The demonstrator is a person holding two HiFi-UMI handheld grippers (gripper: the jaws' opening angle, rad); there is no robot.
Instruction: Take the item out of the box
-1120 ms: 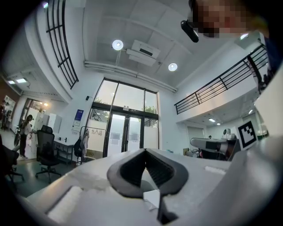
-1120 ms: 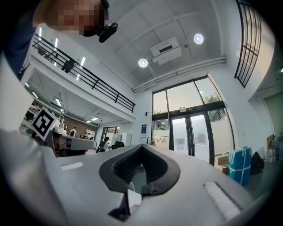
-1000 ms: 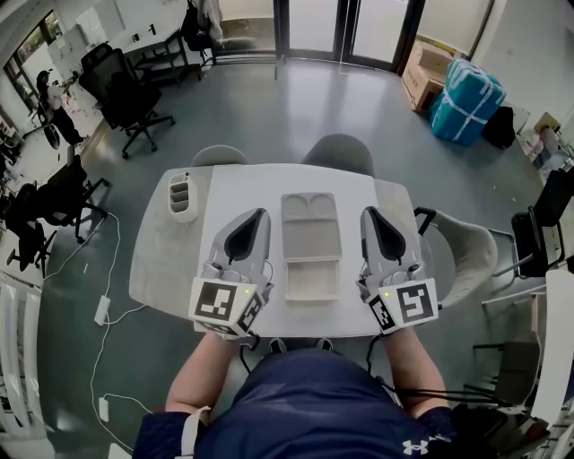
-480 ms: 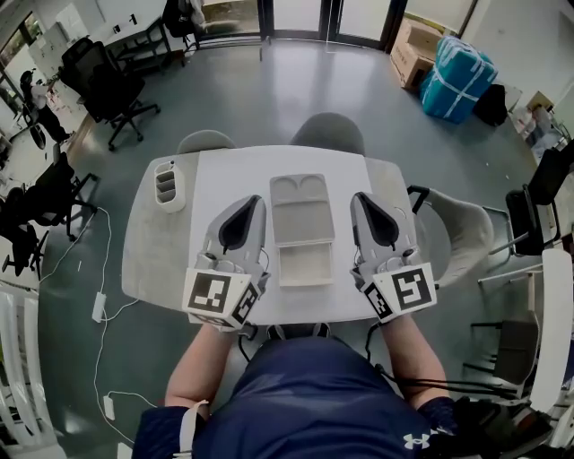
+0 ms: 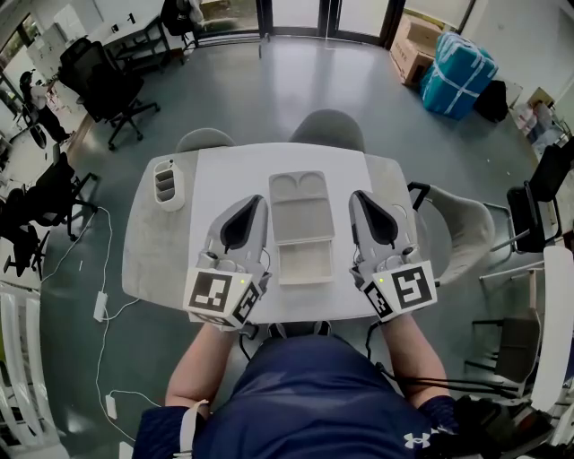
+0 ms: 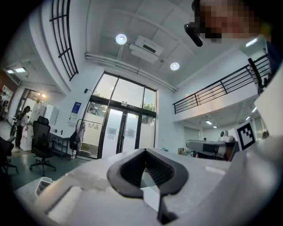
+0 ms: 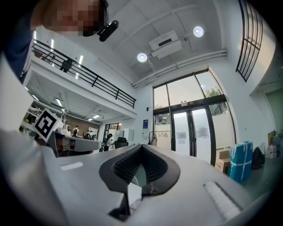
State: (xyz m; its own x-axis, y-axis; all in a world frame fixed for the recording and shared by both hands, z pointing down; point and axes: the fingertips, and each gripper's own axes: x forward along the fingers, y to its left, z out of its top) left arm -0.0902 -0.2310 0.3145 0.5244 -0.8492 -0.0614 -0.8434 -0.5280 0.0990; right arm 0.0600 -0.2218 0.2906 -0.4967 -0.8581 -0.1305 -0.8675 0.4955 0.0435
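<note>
Person in navy shirt (image 5: 305, 403) at the bottom of the head view, one grey hand-held gripper in each hand, black-and-white marker cubes nearest the body. Both grippers lie about level on the white table top (image 5: 235, 179), pointing away from the person.

Left gripper (image 5: 258, 212): in its own view the black ribbed jaws meet at the tips, fully closed, nothing between them (image 6: 145, 151). Right gripper (image 5: 357, 197): same, jaws closed tip to tip and empty (image 7: 141, 145).

Pale grey moulded open box (image 5: 306, 242) lies flat on the table between the two grippers, just beside each, touching neither as far as can be seen. Its near half is one rectangular tray, its far half is a shallower part with two hollows at the far end. Can't tell whether an item lies inside: everything in it is the same pale tone.

Small grey compartment organiser (image 5: 164, 184) sits at the table's far left edge, well apart from the box.

Two grey rounded chairs (image 5: 327, 130) are tucked in at the far side, and another grey chair (image 5: 457, 238) stands to the right.

Further out on the grey floor: black office chairs (image 5: 108, 85) on the left, a blue wrapped bundle (image 5: 457, 76) and a brown cardboard box (image 5: 411, 56) on the far right, glass doors (image 5: 296, 16) at the back.
</note>
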